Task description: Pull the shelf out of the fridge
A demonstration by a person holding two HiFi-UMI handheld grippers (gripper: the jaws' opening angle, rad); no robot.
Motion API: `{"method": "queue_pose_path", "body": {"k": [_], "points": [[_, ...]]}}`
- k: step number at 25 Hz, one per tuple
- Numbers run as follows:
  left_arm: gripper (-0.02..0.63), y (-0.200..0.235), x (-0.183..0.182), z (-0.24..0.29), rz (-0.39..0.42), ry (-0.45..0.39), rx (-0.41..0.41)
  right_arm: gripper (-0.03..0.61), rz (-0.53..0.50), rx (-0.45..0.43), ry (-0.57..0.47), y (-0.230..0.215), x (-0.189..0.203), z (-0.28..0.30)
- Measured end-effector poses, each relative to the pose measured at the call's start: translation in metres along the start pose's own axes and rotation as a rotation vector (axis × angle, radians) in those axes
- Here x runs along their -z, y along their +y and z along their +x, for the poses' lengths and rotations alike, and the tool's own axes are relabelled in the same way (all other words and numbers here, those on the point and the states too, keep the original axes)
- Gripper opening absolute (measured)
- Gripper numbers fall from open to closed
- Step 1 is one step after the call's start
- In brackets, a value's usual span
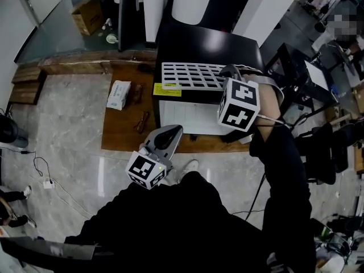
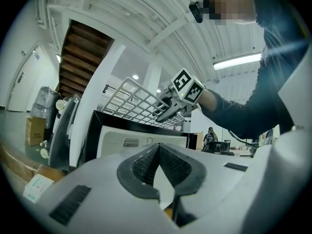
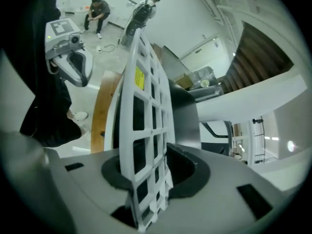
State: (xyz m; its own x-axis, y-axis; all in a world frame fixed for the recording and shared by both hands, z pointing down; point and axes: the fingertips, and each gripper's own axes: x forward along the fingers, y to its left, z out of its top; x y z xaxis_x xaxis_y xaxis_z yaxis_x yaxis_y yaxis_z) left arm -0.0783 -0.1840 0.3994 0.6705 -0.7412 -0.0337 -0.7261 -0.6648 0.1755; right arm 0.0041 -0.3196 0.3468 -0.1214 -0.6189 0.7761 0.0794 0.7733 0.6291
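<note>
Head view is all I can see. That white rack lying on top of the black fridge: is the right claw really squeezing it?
Observer: It looks not. In the right gripper view the rack stands between the right gripper's jaws, but a dark gap shows beside one pad, so it seems unclamped.
Visitor: And the other claw, lower in my picture?
Observer: The left gripper view shows the left gripper with its jaws together at the tips and nothing between them.
</note>
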Motion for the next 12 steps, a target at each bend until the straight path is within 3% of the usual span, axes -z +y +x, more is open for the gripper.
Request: {"method": "queue_pose_path", "body": {"k": [3, 8, 12], "points": [[0.006, 0.002, -0.002, -0.001, 0.001, -0.006, -0.004, 0.239, -0.022, -0.163, -0.033, 0.016, -0.004, -0.001], [0.006, 0.003, 0.002, -0.004, -0.005, 0.005, -0.007, 0.281, -0.027, -0.271, -0.073, 0.023, -0.004, -0.002], [0.006, 0.004, 0.002, -0.003, -0.008, 0.010, -0.008, 0.343, -0.027, -0.450, -0.088, 0.041, -0.002, -0.005]]}}
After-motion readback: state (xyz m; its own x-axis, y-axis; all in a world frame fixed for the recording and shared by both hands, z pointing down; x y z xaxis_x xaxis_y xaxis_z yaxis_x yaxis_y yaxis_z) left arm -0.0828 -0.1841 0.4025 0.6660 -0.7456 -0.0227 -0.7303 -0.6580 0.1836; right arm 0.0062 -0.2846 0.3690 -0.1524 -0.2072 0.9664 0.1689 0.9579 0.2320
